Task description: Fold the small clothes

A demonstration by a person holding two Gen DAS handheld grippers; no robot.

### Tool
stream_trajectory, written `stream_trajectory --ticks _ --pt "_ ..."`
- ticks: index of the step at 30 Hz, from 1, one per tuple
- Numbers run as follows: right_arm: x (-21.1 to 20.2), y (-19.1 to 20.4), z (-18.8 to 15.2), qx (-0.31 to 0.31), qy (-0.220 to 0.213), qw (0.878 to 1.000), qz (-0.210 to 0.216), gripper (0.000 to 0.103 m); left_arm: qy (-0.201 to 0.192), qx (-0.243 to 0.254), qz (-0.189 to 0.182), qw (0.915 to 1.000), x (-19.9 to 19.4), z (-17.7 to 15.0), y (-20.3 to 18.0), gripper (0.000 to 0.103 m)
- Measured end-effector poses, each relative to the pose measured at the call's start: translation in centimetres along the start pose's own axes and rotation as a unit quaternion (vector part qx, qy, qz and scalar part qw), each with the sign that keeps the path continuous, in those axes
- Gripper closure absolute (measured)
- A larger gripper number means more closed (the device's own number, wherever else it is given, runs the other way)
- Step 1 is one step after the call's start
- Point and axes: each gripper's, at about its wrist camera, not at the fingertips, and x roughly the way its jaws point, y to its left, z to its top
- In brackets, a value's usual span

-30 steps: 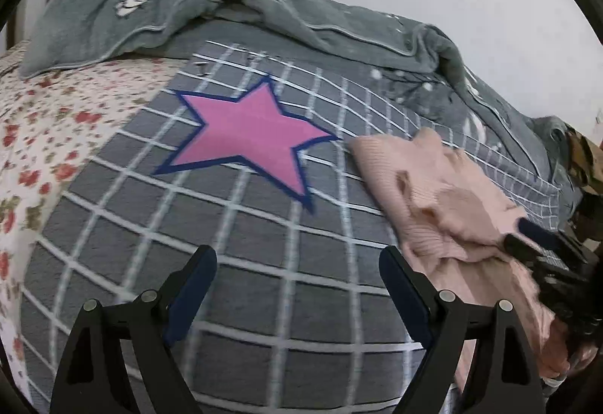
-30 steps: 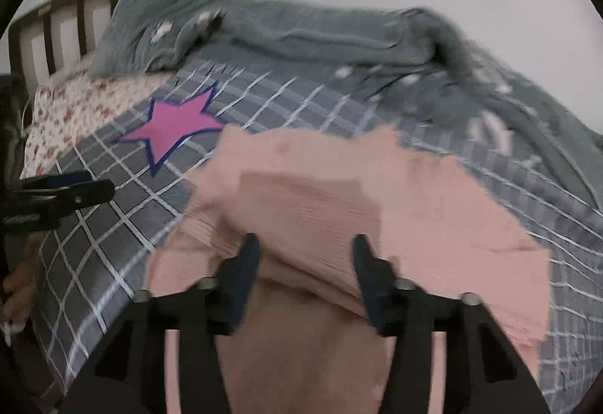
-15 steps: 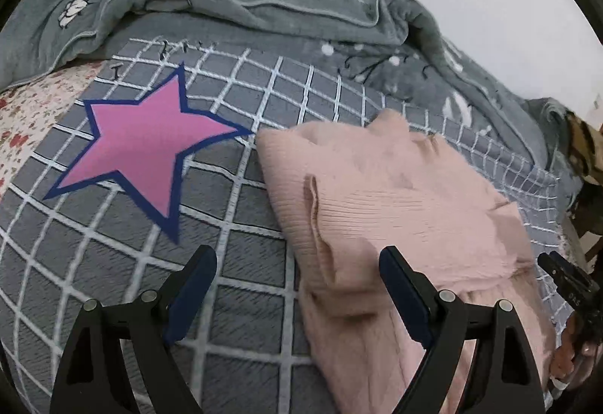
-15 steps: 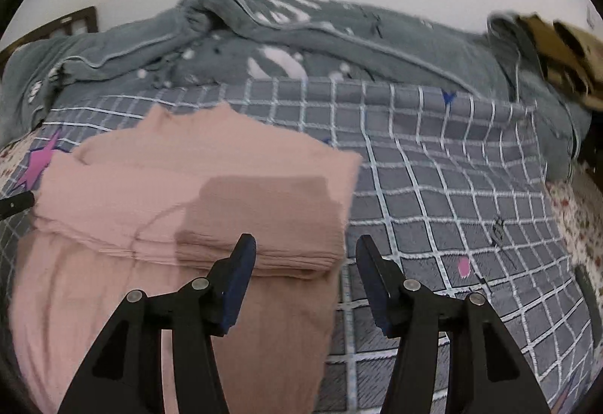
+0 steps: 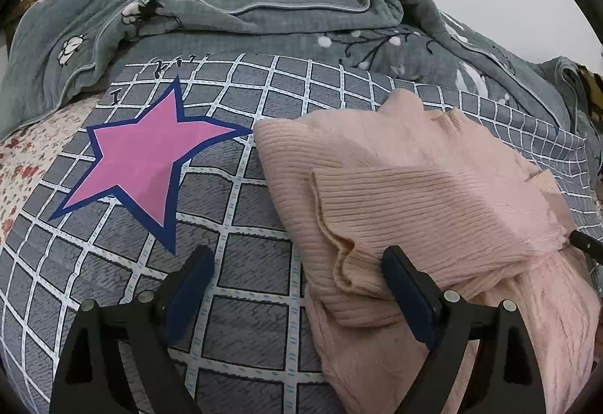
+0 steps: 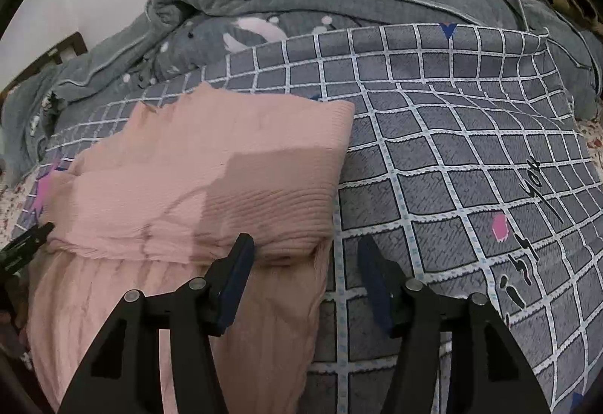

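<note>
**Mia:** Both claws are open and hold nothing. See the left gripper (image 5: 297, 285)? Its two blue fingers stand very wide, and they just opened a bit more. One finger is over the gray checked blanket (image 5: 245, 323) and the other is over the edge of the pink sweater (image 5: 433, 203). The sweater's edge is between them, but the fingers do not pinch it.

**Ben:** And the right gripper (image 6: 305, 267)?

**Mia:** Open too, but not as wide. Its fingers also just opened a little. They sit over the other side edge of the pink sweater (image 6: 211, 169). One finger is over the pink cloth and one is over the blanket.

**Ben:** Where is the sweater?

**Mia:** It lies on the checked blanket on the bed, just beside the big pink star (image 5: 147, 157). A crumpled gray quilt (image 5: 264, 18) is behind it. The top part looks folded down over the rest.

**Ben:** Is it hard to pick up?

**Mia:** I think it is soft, light and floppy. It has little knitted ribs, so it should not slip much. But it will sag and bunch up if you grab the middle.

**Ben:** So where do I grab?

**Mia:** I would pinch the two side edges by the fold, one claw on each side. Take all the layers, or the bottom one may stay behind.
</note>
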Motion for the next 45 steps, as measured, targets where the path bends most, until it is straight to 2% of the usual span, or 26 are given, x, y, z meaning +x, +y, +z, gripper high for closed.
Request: stream_trajectory --ticks 3,8,12,16,19,20,23,28,32,39,42,45 --pt "-1.8 -0.7 -0.7 0.001 -0.021 1.0 0.005 0.046 -0.002 0.0 -0.004 1.0 -0.5 -0.2 0.0 0.013" --pt "-5.6 -0.9 -2.2 -0.037 -0.063 0.997 -0.012 0.046 -0.015 -0.008 -0.014 0.9998 -3.0 -2.1 0.2 0.013" --pt "-7.9 -2.0 -4.2 -0.02 -0.091 0.995 -0.022 0.046 -0.031 -0.004 -0.012 0.9994 -5.2 -4.2 -0.1 0.014" --pt "-9.2 -2.7 -5.9 -0.005 -0.076 0.997 -0.011 0.046 -0.042 -0.004 -0.011 0.999 -7.6 -6.1 0.0 0.015" --pt "-10.6 -2.4 -7.3 -0.008 -0.082 0.997 -0.006 0.046 -0.054 -0.006 -0.024 0.9983 -9.4 -7.2 0.0 0.019" --pt "-11.0 -2.3 -7.8 -0.012 -0.085 0.996 -0.005 0.046 -0.054 -0.001 -0.024 0.9982 -9.9 -7.5 0.0 0.022" --pt "-12.4 -2.0 -9.2 -0.022 -0.082 0.996 -0.002 0.046 -0.056 0.006 -0.022 0.9982 -11.4 -8.5 -0.2 0.024" --pt "-14.2 -2.1 -12.1 -0.022 -0.059 0.998 0.021 0.046 -0.034 -0.005 -0.07 0.9969 -13.2 -10.7 -0.3 0.026" --pt "-14.7 -2.2 -14.1 -0.016 -0.047 0.998 0.029 0.048 -0.039 0.003 -0.054 0.9978 -14.9 -13.2 -0.6 0.03" --pt "-15.8 -2.0 -16.8 -0.02 -0.066 0.997 0.029 0.052 -0.029 0.017 -0.065 0.9973 -16.7 -16.3 -1.4 0.033" --pt "-15.6 -2.1 -18.4 -0.014 -0.069 0.997 0.042 0.052 -0.014 0.01 -0.086 0.9962 -16.5 -17.2 -1.9 0.042" --pt "-15.1 -1.9 -19.8 -0.013 -0.056 0.998 0.035 0.055 -0.002 0.014 -0.085 0.9962 -15.9 -18.0 -2.4 0.05"
